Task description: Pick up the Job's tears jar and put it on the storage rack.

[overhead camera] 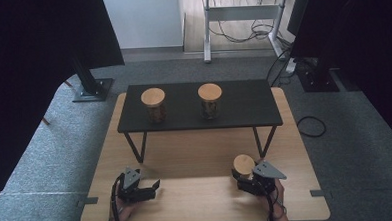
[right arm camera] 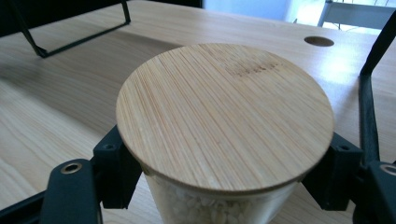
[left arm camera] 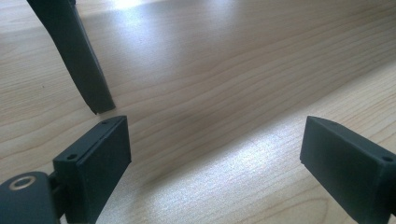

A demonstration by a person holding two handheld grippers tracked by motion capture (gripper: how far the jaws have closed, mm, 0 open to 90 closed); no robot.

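No brand, label or readable writing on anything I can see; the lid tops are bare bamboo grain, and a faint darker patch on the nearest lid is too blurred to read.

My right gripper [overhead camera: 247,180] is closed on a jar [overhead camera: 244,167] near the front right of the counter [overhead camera: 196,155]. In the right gripper view the fingers [right arm camera: 116,163] press the glass on either side just under the bamboo lid [right arm camera: 224,116]; pale grainy contents show through the glass below the lid. I cannot tell whether the jar's base rests on the counter or hangs just above it.

My left gripper [overhead camera: 150,187] sits low at the front left, well apart from the jar. Its fingers [left arm camera: 98,158] stand wide apart with bare wood between them, gripping nothing.

Surroundings: a low black shelf [overhead camera: 244,106] on thin wire legs spans the far half of the counter. Two more jars with the same lids stand on it, the left shelf jar [overhead camera: 154,105] and the right shelf jar [overhead camera: 210,101], well apart from each other, both with darker contents. One shelf leg [left arm camera: 77,56] comes down just beyond the left fingers. The right front leg [overhead camera: 263,140] stands just behind the held jar, and in the right gripper view a black leg runs close along the right edge. A round cable hole [right arm camera: 319,41] is cut in the counter beyond the jar.

Grey carpet, loose cables and another desk frame lie beyond.
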